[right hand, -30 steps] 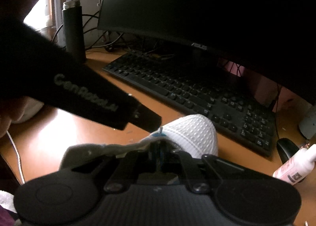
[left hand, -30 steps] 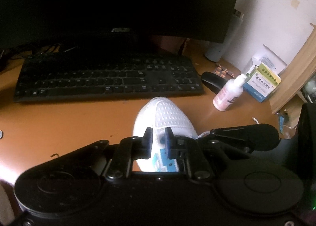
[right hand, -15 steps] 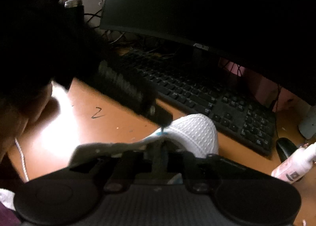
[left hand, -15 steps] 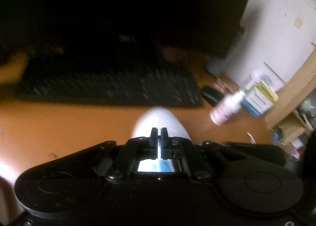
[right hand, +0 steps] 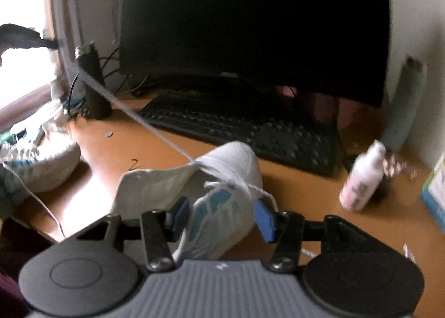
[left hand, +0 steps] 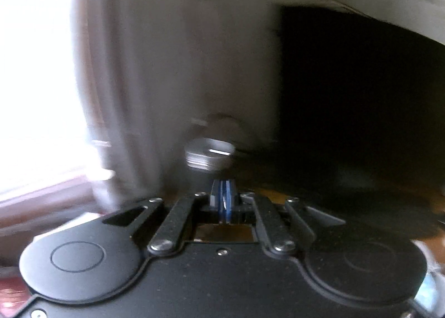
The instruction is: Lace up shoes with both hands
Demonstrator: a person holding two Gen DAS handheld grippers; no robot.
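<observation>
Left wrist view, blurred: left gripper [left hand: 224, 201] has its blue pads pressed together, a thin pale sliver between them, probably the lace, not certain. It points at a flask [left hand: 209, 157] by the wall, away from the shoe, which is out of this view.

Right wrist view: right gripper [right hand: 221, 216] spread wide, nothing held, straddling the shoe [right hand: 219, 187] just ahead of it. Shoe's long axis runs away from the gripper, toe toward the keyboard [right hand: 244, 129]. Lace [right hand: 133, 113] stretches taut from the shoe's eyelets up-left past the flask to the dark left gripper at the frame edge. Right gripper is nearer the shoe. A second shoe [right hand: 36, 156] lies left of the shoe.
</observation>
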